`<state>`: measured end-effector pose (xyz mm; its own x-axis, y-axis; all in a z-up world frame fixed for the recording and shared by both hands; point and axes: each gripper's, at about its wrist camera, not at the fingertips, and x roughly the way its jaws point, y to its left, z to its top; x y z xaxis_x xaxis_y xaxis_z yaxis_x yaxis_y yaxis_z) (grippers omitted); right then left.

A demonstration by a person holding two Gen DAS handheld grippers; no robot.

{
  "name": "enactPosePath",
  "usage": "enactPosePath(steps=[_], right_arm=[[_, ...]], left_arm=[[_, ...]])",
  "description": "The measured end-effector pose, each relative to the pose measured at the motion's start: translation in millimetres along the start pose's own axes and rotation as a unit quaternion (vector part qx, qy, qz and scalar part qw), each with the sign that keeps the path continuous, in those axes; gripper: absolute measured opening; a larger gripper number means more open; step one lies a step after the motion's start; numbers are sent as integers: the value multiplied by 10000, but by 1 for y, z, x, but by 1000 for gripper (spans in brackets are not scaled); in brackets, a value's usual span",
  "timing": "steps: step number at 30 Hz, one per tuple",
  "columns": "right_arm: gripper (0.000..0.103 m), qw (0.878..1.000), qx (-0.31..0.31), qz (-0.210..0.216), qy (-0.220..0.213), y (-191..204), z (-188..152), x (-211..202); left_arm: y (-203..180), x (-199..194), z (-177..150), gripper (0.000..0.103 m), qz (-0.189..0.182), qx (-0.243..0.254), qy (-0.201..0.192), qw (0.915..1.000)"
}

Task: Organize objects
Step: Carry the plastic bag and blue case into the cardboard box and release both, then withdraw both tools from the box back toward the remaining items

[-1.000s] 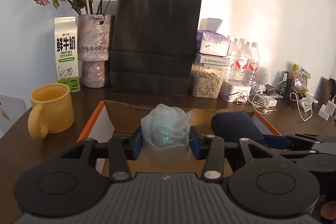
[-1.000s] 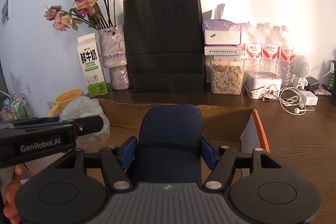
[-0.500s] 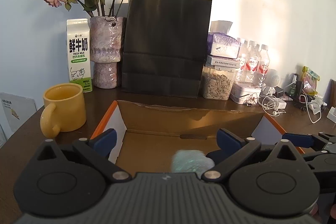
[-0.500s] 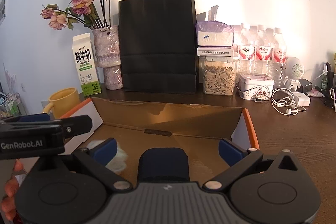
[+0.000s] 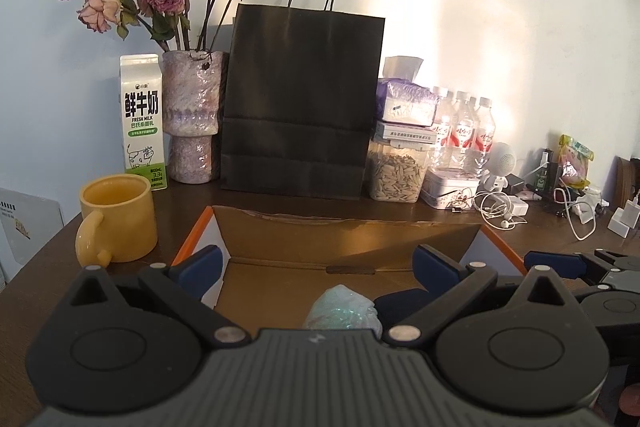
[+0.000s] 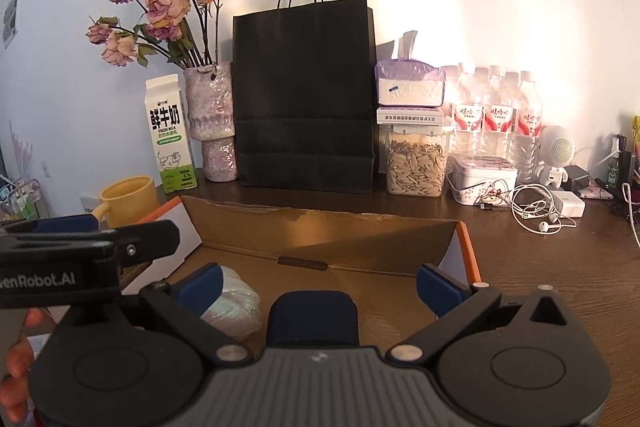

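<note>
While both grippers hover over the cardboard box [image 5: 348,239], entries follow.
Left gripper [image 5: 318,261]: jaws spread wide, nothing held.
Right gripper [image 6: 319,281]: jaws spread wide, nothing held.
Plastic bundle [image 6: 234,305]: on box floor, left of navy pouch [image 6: 313,317]; pouch's long axis runs away from camera.
Left view only: snack packet [image 5: 576,159].
Right view only: fingers [image 6: 18,355] at left edge.

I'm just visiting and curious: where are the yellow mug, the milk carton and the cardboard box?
yellow mug [image 5: 120,217]: left wrist view, on its side wall.
milk carton [image 5: 142,119]: left wrist view, on its printed front.
cardboard box [image 6: 320,231]: right wrist view, on its back wall.
</note>
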<state>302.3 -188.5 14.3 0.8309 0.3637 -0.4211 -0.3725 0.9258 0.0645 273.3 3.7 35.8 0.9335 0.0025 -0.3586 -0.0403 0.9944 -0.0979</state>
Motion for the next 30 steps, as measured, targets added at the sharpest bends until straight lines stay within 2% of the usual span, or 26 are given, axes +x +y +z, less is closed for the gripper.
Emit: enactPosePath(steps=[17,30], right_arm=[[103,9998,-123,30,-137,14,-9,-55],[103,9998,-192,53,-80,12,-51,-126]], left_arm=[[0,-57,-8,103,-12,9,-104,9999],[14,-120,-39,103,147,178,-40,9997]])
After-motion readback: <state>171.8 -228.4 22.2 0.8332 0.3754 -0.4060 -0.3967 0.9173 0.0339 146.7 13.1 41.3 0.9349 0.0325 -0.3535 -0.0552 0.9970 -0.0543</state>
